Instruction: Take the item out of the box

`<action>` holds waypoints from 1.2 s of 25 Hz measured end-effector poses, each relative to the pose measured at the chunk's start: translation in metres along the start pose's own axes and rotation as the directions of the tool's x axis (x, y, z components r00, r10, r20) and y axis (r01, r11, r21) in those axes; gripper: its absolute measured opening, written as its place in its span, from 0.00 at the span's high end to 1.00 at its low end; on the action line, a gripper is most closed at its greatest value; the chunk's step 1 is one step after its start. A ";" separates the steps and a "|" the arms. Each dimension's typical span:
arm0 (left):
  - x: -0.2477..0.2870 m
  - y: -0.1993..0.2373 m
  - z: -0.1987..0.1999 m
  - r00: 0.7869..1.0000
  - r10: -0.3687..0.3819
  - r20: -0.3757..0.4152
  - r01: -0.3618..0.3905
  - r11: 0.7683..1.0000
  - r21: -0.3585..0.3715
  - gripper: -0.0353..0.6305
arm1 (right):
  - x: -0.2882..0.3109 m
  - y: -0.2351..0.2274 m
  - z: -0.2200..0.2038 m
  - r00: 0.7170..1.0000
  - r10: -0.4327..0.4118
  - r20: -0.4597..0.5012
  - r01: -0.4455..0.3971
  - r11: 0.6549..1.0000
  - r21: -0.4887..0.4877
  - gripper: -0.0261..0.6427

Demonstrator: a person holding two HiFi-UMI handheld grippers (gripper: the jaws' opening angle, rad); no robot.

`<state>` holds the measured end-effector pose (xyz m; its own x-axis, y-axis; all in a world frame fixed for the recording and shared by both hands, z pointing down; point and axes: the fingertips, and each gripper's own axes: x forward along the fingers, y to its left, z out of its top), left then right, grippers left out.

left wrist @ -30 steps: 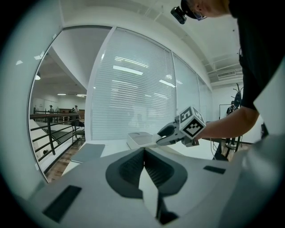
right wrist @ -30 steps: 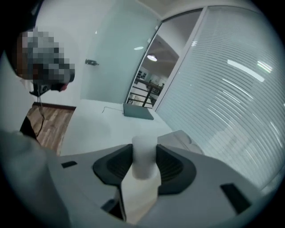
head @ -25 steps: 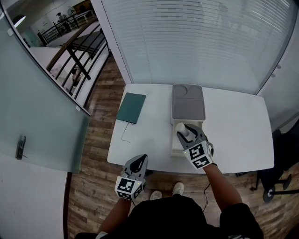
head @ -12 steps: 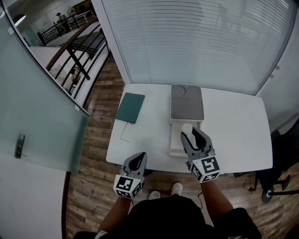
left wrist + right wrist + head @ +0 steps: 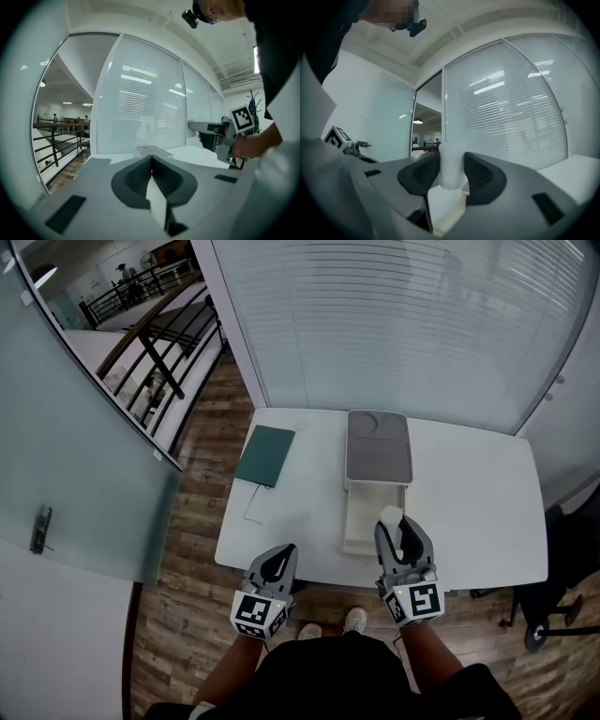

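The white table (image 5: 469, 502) bears a green notebook (image 5: 264, 456) and open box (image 5: 367, 517).

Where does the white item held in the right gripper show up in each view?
Head view: the white item is lower centre-right, between the jaws of the right gripper.
Left gripper view: right of centre at mid height, a pale end at the tip of the right gripper, probably the item.
Right gripper view: in the centre, clamped between the jaws.
Shared landmark: the window blinds.
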<state>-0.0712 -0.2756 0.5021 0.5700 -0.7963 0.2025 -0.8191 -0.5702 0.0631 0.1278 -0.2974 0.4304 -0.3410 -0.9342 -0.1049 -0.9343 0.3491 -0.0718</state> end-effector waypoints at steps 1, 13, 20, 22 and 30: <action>0.002 -0.003 0.003 1.000 -0.007 0.002 0.007 1.000 0.012 0.93 | 0.000 0.001 0.001 1.000 0.003 0.002 -0.003 1.000 -0.001 0.71; 0.006 -0.014 0.006 0.999 -0.035 0.002 0.035 0.997 0.067 0.93 | -0.003 0.016 0.004 0.999 0.039 -0.023 -0.040 0.999 -0.029 0.71; 0.001 -0.010 0.005 1.000 -0.022 0.004 0.022 0.998 0.054 0.93 | -0.006 0.024 0.010 0.998 0.060 -0.021 -0.062 0.995 -0.077 0.71; 0.000 -0.011 0.003 1.000 -0.019 0.004 0.019 0.999 0.047 0.93 | -0.007 0.023 0.012 0.998 0.061 -0.019 -0.062 0.995 -0.080 0.71; -0.007 -0.013 0.000 1.000 -0.017 -0.005 0.017 0.999 0.032 0.93 | -0.013 0.021 0.013 0.999 0.045 -0.012 -0.046 0.996 -0.075 0.71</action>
<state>-0.0645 -0.2629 0.5001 0.5831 -0.7857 0.2066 -0.8069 -0.5896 0.0354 0.1141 -0.2768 0.4176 -0.3841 -0.9183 -0.0957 -0.9228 0.3853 0.0072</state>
